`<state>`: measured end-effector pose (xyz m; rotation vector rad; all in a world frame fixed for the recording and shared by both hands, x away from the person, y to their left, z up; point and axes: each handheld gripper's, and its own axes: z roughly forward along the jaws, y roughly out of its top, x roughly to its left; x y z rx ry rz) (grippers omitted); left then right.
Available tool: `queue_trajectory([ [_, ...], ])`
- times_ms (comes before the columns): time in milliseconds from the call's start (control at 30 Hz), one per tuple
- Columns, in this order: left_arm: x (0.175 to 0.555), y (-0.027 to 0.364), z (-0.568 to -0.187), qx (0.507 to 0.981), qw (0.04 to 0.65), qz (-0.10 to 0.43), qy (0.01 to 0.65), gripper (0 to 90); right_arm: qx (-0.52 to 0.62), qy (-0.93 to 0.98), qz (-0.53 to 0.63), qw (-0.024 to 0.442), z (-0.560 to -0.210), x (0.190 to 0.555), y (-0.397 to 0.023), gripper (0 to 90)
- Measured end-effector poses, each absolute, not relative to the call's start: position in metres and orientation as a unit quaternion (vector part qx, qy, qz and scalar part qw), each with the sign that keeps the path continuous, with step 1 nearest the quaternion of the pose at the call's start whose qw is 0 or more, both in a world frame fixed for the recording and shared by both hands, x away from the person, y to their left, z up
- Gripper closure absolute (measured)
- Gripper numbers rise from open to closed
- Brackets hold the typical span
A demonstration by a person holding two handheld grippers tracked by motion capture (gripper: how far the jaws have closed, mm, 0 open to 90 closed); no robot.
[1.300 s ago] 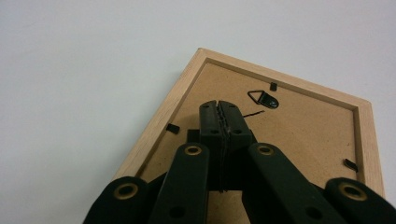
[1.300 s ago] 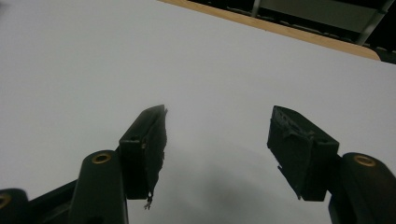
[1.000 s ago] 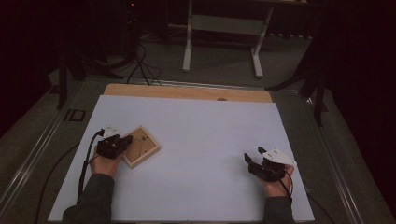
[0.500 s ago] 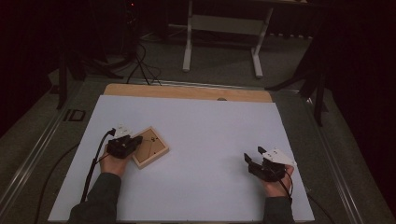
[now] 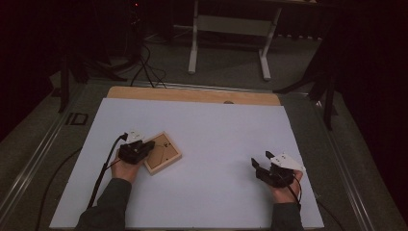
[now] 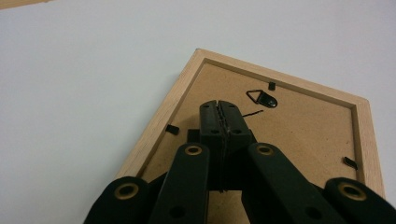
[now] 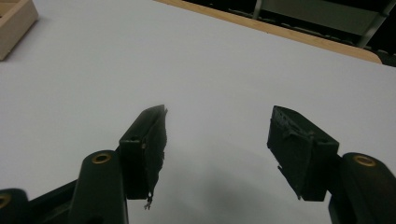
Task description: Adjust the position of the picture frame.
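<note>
A small wooden picture frame (image 5: pixel 163 153) lies back-side up on the white sheet (image 5: pixel 216 130), left of centre. My left gripper (image 5: pixel 149 145) is shut, its tips resting over the frame's near-left part. In the left gripper view the closed jaws (image 6: pixel 219 109) sit on the brown backing board (image 6: pixel 303 130), just short of a black metal hanger (image 6: pixel 261 98); nothing shows between them. My right gripper (image 5: pixel 261 160) hovers low over the sheet at the right, open, with bare sheet between its jaws (image 7: pixel 219 126). A corner of the frame (image 7: pixel 14 21) shows at the top left of the right gripper view.
A wooden strip (image 5: pixel 192 95) borders the sheet's far edge. Beyond the table stand a white frame stand (image 5: pixel 228 29) and dark legs with cables on the floor. A cable (image 5: pixel 103 168) trails from the left gripper along the forearm.
The left hand has slid to the right across the sheet, and the frame has moved right with it, turning slightly. The right hand has stayed where it was.
</note>
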<state>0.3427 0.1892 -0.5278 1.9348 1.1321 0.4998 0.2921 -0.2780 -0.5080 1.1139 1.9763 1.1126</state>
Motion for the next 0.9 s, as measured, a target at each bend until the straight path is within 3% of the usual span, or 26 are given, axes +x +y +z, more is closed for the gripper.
queue_trajectory([
  [900,0.347,0.102,-0.527,0.803,0.427,0.167,0.381,89.6,0.413,0.748,0.424,0.302,-0.508,0.291,-0.274,36.7],
])
